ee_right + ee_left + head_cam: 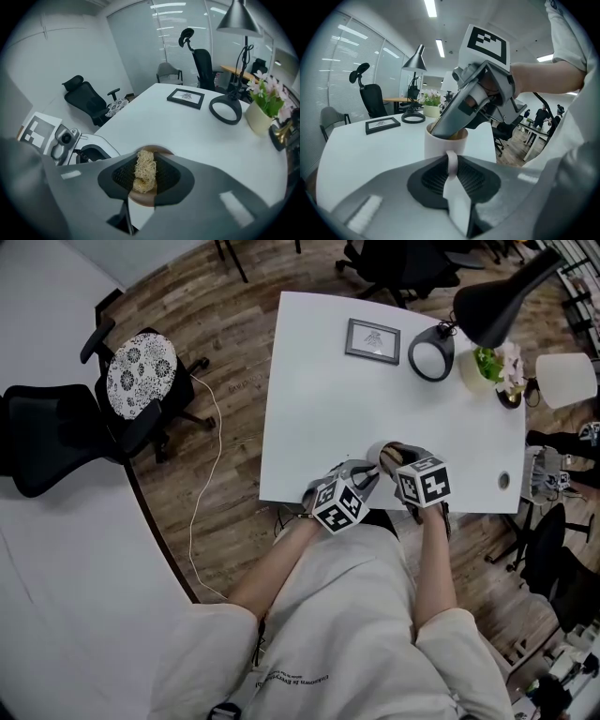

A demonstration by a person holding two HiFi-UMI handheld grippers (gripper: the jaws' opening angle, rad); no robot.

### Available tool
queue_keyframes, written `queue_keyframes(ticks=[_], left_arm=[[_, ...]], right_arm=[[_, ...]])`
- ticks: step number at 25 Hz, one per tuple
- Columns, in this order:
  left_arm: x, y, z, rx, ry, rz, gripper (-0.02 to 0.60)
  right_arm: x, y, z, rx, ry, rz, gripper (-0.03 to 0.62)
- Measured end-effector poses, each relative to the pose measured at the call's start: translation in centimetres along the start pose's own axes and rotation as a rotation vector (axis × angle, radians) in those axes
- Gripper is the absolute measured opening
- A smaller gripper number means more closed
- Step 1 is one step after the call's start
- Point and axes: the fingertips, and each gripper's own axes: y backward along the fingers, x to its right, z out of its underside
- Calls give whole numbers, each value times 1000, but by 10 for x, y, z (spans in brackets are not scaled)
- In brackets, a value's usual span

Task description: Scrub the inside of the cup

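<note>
No readable writing. The gripper cubes carry only black-and-white square markers, and the print on the shirt (328, 615) hem is too small to read.

Cup (439, 143): pale outside, brownish inside, with a loop handle (452, 161). It stands upright on the white table (309, 409) at the near edge, right in front of the person.

Left gripper (452, 165), left of the cup: jaws closed tight on the handle, pads pinching it from both sides. Right gripper (143, 174), over the cup: jaws clamped on a tan, stringy scrubber (142, 169). The tips are tilted down into the cup mouth, and the brown inside shows just below the scrubber. In the left gripper view the right gripper's body covers most of the cup opening.

Around the cup, left to right:
- Well to the left, on the wood floor, stands a black office chair (47, 437).
- Beside it is a chair with a patterned seat pad (141, 379).
- A light cable (202, 502) trails on the floor between the chairs and the table.
- Behind the cup is a dark frame (372, 340) holding a small picture, too small to make out.
- Behind and to the right is a black lamp (492, 301) with a ring base (431, 354).
- Further right is a flower pot (495, 367), just beside the base.
- At the far right is a white shade-like cylinder (567, 379).

The tabletop between the cup and the frame is bare.
</note>
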Motion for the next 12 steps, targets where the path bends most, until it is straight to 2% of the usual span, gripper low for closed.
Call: queue_keyframes(ticks=[5,7,9,12], left_arm=[[2,-1,-1,-3,1,5,55],[1,-1,0,-9,-4,4,55],[2,0,0,-13,-6,5,55],[2,0,1,-14,-7,5,55]], right_arm=[[7,3,-5,52,-20,57,106],[10,4,-7,39,31,96,106],[10,5,-5,-20,127,149,106],[10,3,2,-167,256,211,107]])
